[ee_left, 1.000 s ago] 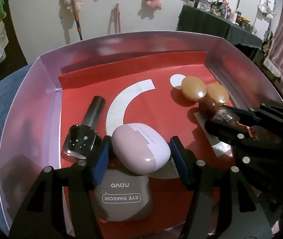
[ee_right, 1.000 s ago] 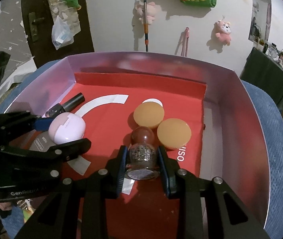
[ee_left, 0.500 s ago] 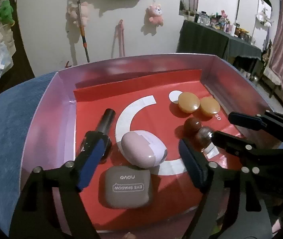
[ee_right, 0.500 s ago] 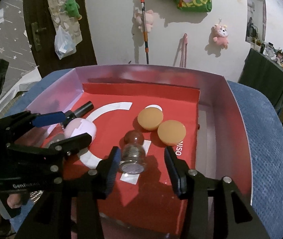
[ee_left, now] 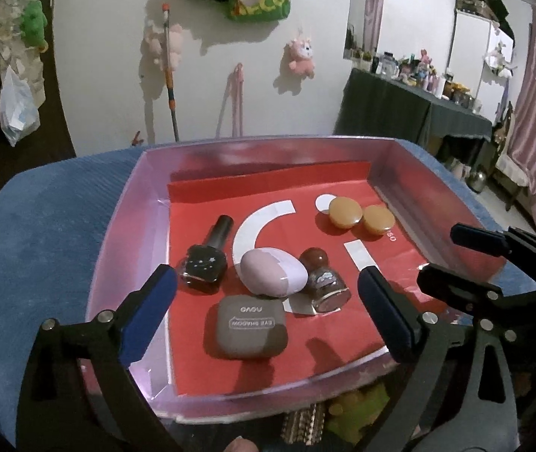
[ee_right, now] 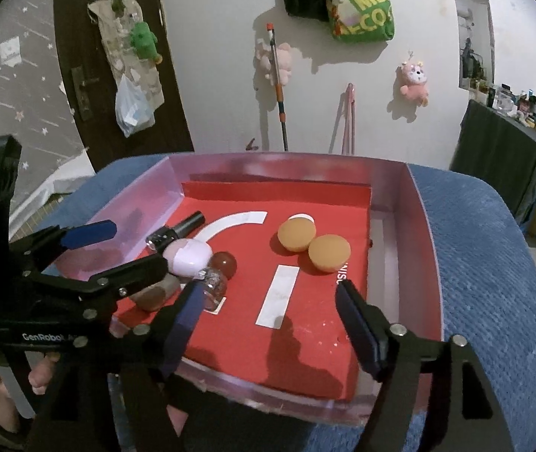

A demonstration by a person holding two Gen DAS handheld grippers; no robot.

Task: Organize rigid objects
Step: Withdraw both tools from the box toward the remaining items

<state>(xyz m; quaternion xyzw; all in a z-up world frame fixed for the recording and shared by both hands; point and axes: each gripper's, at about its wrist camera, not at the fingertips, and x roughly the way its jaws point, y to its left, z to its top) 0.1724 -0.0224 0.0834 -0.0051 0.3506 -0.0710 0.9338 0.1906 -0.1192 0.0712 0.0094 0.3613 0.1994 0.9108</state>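
A pink-walled box (ee_left: 128, 241) with a red liner holds the objects. In the left wrist view a black nail polish bottle (ee_left: 204, 263), a pink egg-shaped case (ee_left: 271, 273) and a glitter bottle with a round brown cap (ee_left: 320, 282) lie in a row. A grey eye shadow case (ee_left: 247, 326) lies in front of them. Two orange discs (ee_left: 345, 211) sit at the back right. My left gripper (ee_left: 266, 312) hovers above the box front, its jaws opening and gripping nothing. My right gripper (ee_right: 271, 320) is also opening, over bare red liner, with the glitter bottle (ee_right: 213, 288) just left of its left finger.
The box rests on a blue upholstered seat (ee_right: 486, 263). A hand (ee_right: 42, 373) holds the left gripper (ee_right: 138, 245) at the left of the right wrist view. A white wall with hanging plush toys stands behind, and a dark cluttered table (ee_left: 411, 113) is at the right.
Both grippers have pulled back and up from the box while their jaws widened. The right one let go of the glitter bottle, and the left one drew away from the pink case.
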